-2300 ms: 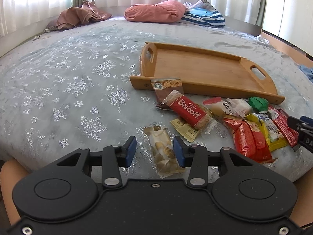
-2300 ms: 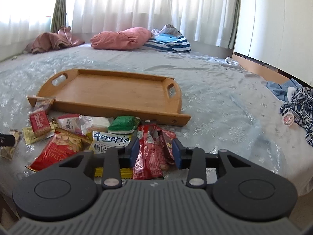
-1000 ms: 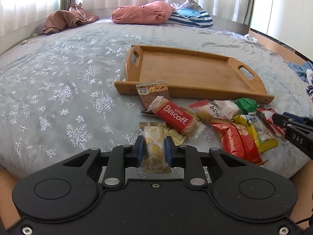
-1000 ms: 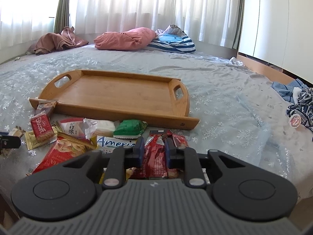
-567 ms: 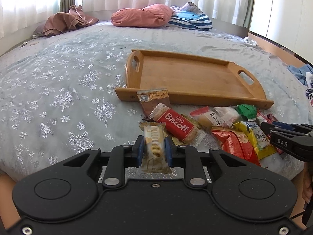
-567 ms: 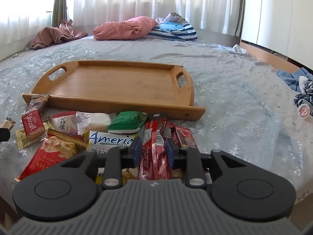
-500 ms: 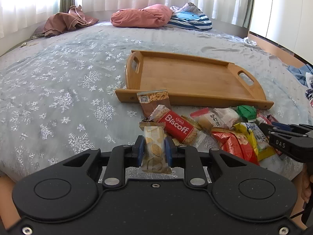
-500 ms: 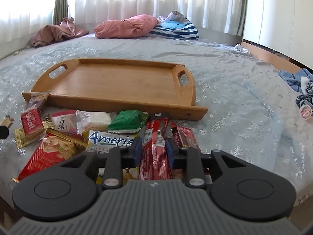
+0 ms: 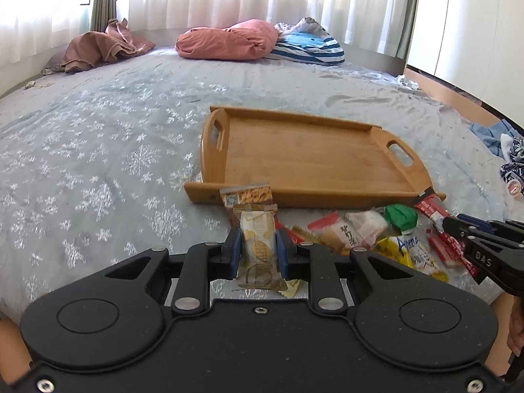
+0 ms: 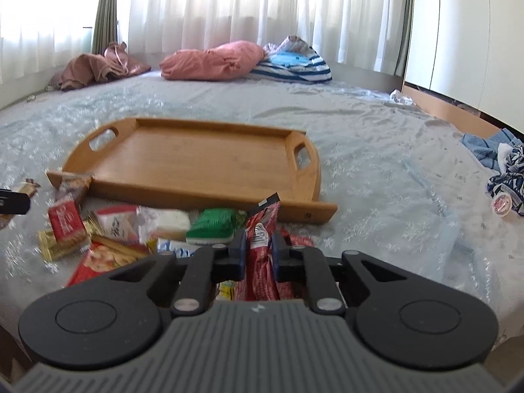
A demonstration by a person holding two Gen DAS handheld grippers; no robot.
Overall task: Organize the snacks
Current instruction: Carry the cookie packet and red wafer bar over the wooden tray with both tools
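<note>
My left gripper (image 9: 257,245) is shut on a beige-and-gold wafer packet (image 9: 257,239) and holds it above the bed, short of the empty wooden tray (image 9: 304,157). My right gripper (image 10: 258,249) is shut on a red snack packet (image 10: 260,242), lifted off the snack pile, its tip near the tray's front rim (image 10: 203,196). The right gripper also shows at the right edge of the left wrist view (image 9: 448,226), holding the red packet (image 9: 429,204). Loose snacks lie in front of the tray: a green packet (image 10: 213,222), a red Biscoff packet (image 10: 65,217), a white packet (image 10: 167,221).
The bed has a grey snowflake cover (image 9: 98,163). A pink pillow (image 9: 226,39), a striped pillow (image 9: 308,46) and a brown cloth (image 9: 101,46) lie at the far side. Clothes (image 10: 504,170) lie at the right edge. A wardrobe (image 10: 465,32) stands at right.
Both grippers have risen with their packets and moved toward the tray. The red packet has come up off the pile. The wafer packet now hides the Biscoff packet in the left wrist view.
</note>
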